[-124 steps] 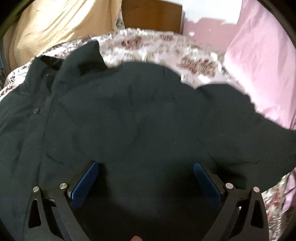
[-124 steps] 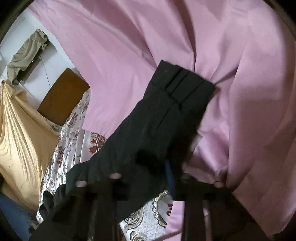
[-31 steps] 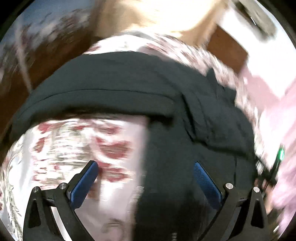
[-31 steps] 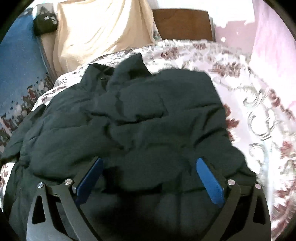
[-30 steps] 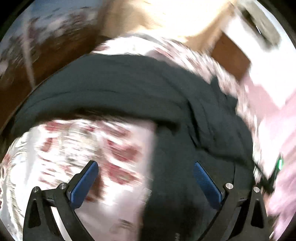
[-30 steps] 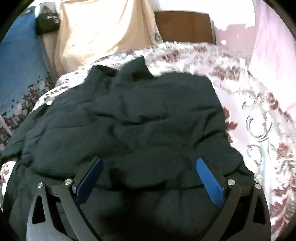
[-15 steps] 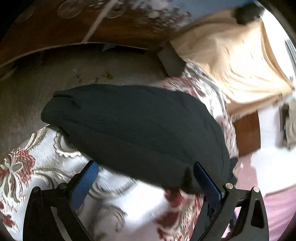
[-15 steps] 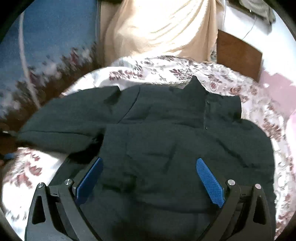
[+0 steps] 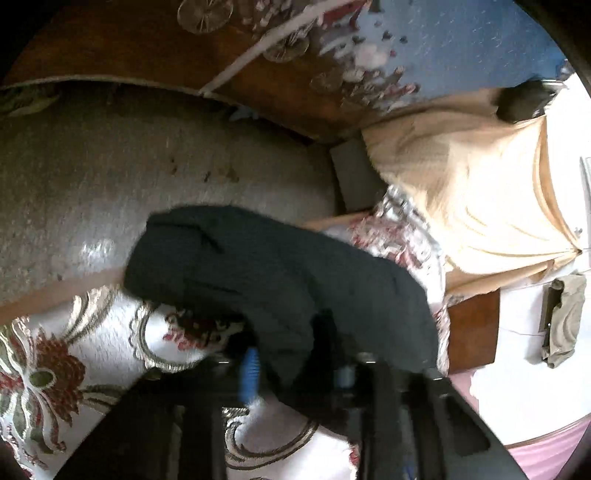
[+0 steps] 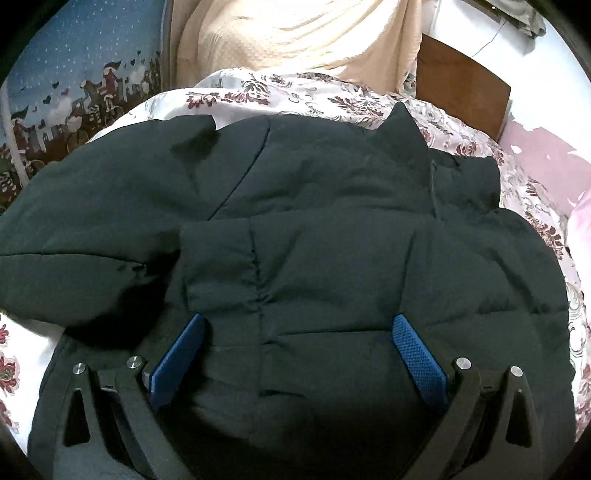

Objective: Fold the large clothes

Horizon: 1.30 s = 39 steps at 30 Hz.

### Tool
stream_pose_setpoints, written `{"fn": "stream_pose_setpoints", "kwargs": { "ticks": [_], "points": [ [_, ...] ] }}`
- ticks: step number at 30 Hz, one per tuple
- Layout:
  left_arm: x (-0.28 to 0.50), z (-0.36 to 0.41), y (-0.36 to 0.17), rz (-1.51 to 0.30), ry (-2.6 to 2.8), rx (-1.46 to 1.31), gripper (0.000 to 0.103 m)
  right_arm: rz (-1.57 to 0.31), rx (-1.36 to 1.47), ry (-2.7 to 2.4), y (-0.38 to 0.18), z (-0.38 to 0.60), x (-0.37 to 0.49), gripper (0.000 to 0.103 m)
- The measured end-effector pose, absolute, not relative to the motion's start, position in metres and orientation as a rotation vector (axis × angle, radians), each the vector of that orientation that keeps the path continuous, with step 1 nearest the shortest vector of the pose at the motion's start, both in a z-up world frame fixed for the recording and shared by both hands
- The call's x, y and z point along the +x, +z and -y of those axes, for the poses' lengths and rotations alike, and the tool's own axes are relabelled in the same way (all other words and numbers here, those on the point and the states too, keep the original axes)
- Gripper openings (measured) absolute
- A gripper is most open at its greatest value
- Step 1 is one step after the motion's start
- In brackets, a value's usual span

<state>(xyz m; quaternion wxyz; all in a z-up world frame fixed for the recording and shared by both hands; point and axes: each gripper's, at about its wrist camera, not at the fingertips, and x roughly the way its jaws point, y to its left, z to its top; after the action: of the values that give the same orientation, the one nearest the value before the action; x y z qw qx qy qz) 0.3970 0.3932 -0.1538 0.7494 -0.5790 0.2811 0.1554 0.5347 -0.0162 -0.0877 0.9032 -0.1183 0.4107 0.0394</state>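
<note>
**Now: sleeve fold in hand**

Nearest, the left gripper (image 9: 295, 369) has its jaws pinched on the jacket sleeve (image 9: 258, 273) hanging over the bed (image 9: 74, 354) edge. The right gripper (image 10: 295, 350) hovers, jaws wide, over the dark jacket (image 10: 332, 258) spread flat. Next, likely carry that sleeve across the body.

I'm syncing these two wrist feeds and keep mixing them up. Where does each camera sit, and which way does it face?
Left wrist: on the left gripper, tilted over the bed edge toward the floor; its fingers are closed on the jacket's sleeve.
Right wrist: on the right gripper, looking along the bed toward its head; fingers open above the dark jacket.
Shared: jacket, floral bedspread, beige cloth.
</note>
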Motion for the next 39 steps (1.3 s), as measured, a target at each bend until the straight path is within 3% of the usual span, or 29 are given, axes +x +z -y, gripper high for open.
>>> {"fn": "stream_pose_setpoints", "kwargs": {
  "ticks": [2,12,19,26,32,39],
  "points": [
    [0.395,-0.393,-0.143,-0.557,0.313,-1.23,0.012,-0.838,-0.26,0.08,-0.092,0.014,0.533,0.102],
    [0.383,-0.349,-0.036,-0.301,0.202,-0.746,0.009,-0.801,-0.189,0.156,-0.075,0.03,0.525,0.102],
    [0.386,-0.295,0.027,-0.241,0.079,-0.555,0.009,-0.749,-0.066,0.208,-0.029,0.098,0.49,0.102],
    [0.425,-0.195,0.086,-0.269,-0.103,-0.374,0.008,-0.696,0.107,0.218,-0.003,0.19,0.482,0.102],
    [0.464,-0.09,0.098,-0.352,-0.221,-0.254,0.008,-0.639,0.346,0.201,-0.018,0.259,0.479,0.102],
    [0.503,0.03,0.053,-0.51,-0.349,-0.081,0.008,-0.63,0.542,0.231,-0.073,0.32,0.477,0.102]
  ]
}}
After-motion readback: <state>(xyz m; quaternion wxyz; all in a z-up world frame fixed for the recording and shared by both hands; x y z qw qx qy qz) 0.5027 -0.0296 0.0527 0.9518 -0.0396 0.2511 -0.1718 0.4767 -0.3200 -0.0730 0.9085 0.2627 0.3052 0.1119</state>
